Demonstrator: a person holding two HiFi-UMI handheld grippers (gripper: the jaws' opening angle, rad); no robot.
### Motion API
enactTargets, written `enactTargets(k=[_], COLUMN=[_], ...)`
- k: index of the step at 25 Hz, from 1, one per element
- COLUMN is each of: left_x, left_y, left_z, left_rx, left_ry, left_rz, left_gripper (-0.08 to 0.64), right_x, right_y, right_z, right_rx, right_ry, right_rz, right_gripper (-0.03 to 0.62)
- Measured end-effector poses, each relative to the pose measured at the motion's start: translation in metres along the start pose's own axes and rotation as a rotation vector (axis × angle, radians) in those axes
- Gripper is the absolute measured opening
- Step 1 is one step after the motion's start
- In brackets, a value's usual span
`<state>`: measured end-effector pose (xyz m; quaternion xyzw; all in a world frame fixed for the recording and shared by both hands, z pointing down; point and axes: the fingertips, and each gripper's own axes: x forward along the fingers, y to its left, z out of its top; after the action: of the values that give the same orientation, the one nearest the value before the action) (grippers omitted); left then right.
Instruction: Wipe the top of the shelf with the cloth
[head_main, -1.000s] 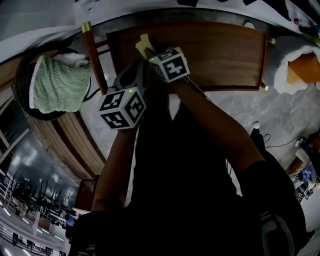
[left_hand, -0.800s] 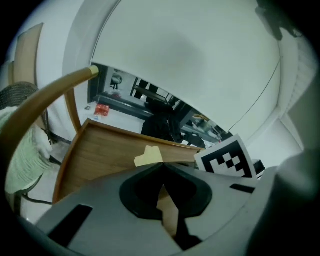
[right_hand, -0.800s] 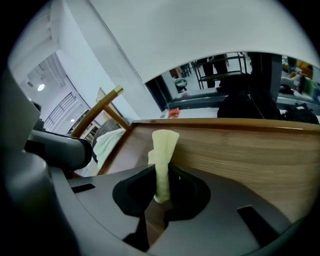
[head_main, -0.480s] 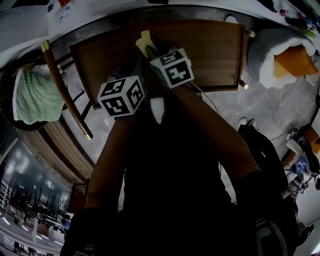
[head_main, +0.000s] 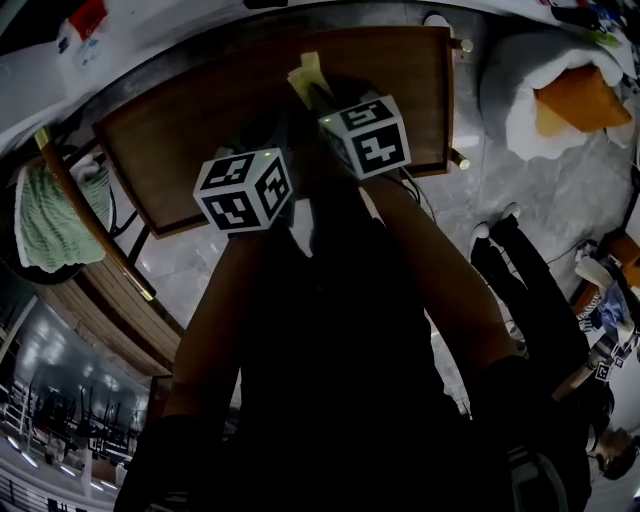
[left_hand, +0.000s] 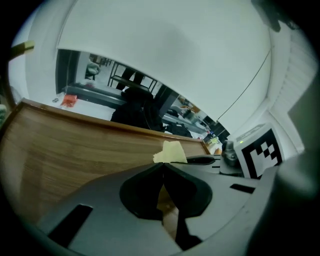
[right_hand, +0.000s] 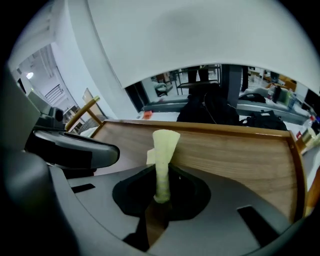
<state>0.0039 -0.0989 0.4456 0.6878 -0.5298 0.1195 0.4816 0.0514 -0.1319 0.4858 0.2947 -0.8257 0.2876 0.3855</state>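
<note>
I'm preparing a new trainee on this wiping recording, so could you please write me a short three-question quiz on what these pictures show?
1. Multiple choice: the pale yellow cloth is pinched in A) the left gripper, B) the right gripper, C) neither.
2. True or false: the cloth lies spread flat on the wooden shelf top.
3. Fill in: the left gripper's jaws stand ___ (apart / together).

Key: 1 B. 2 False: it stands up, bunched, from the jaws. 3 Together.
</note>
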Motion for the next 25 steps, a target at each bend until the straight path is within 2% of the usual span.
enactTargets(k=[6, 10, 17, 25], left_x=[0.034, 0.055, 0.085, 0.103], left_y=[-0.045, -0.067, -0.111, -0.144], left_z=[-0.009, -0.014, -0.017, -0.026], left_rx=[0.035, 0.042, 0.065, 0.079], left_ry=[0.019, 0.030, 0.041, 0.065], left_rz=[-0.058, -0.088, -0.153, -0.207], left_gripper=[0.011, 0.011, 0.011, 0.011], right_x=[-0.029, -0.044, -0.070, -0.096], right_y=[-0.051, -0.073, -0.104, -0.145], right_z=[-0.015, -0.025, -0.043, -0.055], right_rx=[0.022, -0.017, 0.013, 0.084], right_ry=[-0.012, -0.006, 0.011, 0.031], right_rz=[-0.060, -0.096, -0.150, -0.308], right_gripper=[0.052, 0.052, 0.052, 0.052])
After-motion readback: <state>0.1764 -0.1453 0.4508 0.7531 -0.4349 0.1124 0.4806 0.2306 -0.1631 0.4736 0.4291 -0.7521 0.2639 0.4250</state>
